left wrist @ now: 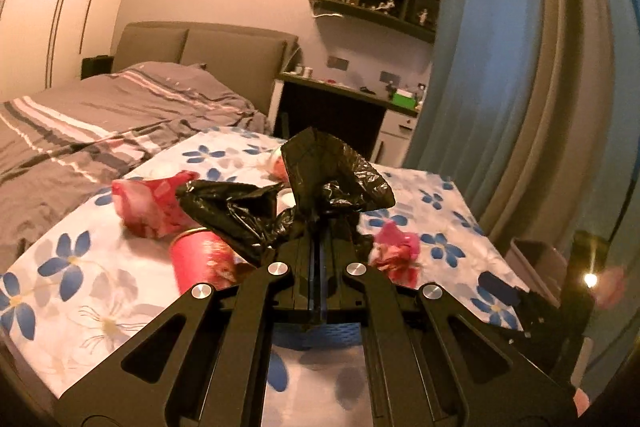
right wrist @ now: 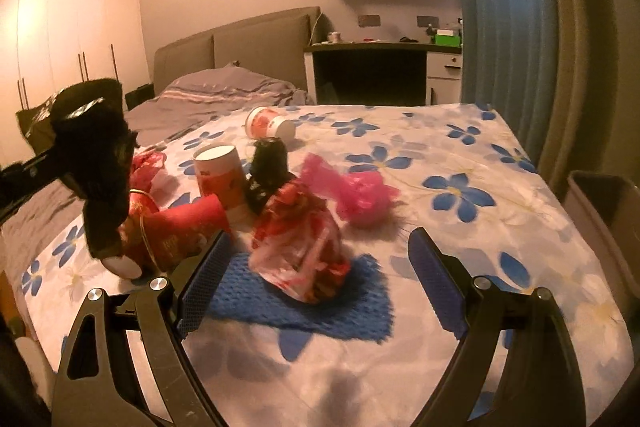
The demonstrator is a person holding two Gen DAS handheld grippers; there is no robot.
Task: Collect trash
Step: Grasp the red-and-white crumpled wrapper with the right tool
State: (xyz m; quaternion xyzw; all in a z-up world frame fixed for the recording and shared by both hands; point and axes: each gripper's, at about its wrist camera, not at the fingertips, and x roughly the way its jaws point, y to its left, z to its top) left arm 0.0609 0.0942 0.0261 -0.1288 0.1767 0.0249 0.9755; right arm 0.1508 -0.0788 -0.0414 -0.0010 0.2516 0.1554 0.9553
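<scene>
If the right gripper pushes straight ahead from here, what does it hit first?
Most likely the crumpled red wrapper, lying on the flowered cloth just ahead of the open right gripper. Depth is uncertain; the pink bag lies beyond it.

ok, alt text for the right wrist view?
Open right tongs frame a crumpled red wrapper on a floral sheet. Behind it lie a pink bag and two cups, with a black bag at left.
</scene>
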